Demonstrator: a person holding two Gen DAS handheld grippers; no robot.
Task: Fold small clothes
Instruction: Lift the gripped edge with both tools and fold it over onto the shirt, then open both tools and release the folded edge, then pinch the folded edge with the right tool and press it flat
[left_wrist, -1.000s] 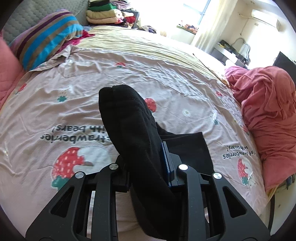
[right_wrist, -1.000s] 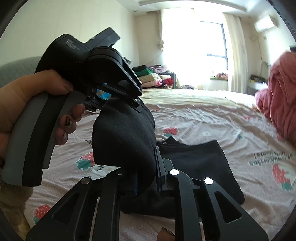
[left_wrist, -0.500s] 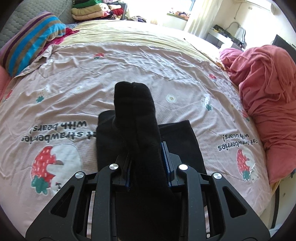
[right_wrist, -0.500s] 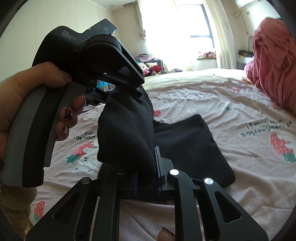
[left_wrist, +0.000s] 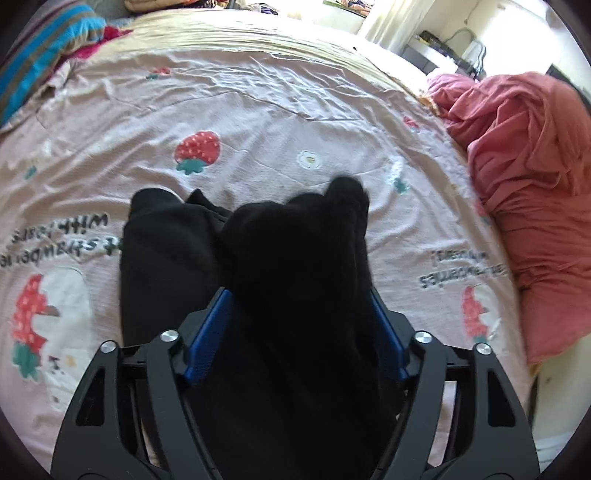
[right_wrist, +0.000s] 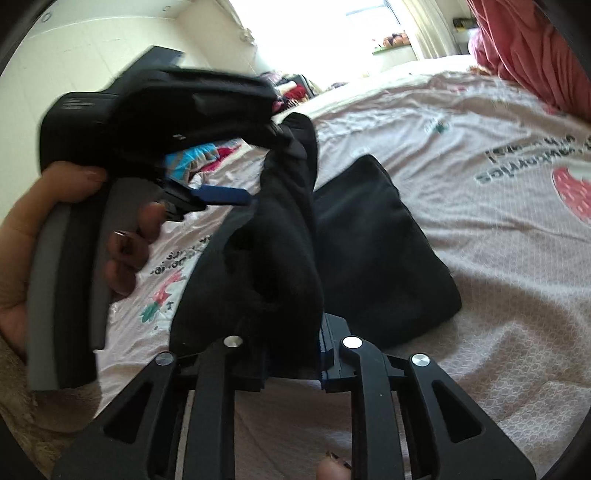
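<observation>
1 black fleece garment (left_wrist: 295, 280), part folded flat on the pink strawberry-print bedsheet (left_wrist: 258, 110), part raised. left gripper (left_wrist: 299, 314): jaws opening wide, cloth loose between the blue pads (left_wrist: 207, 332). right gripper (right_wrist: 293, 354): jaws opening, narrow, cloth between, pads seemingly touching it.

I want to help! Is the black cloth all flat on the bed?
No. One end of the black cloth is lifted off the bed, between both grippers.

Your black garment (left_wrist: 295, 280) hides the right gripper's fingers; the striped pillow (left_wrist: 40, 55) is cut off, the left hand (right_wrist: 55, 221) blurred.
</observation>
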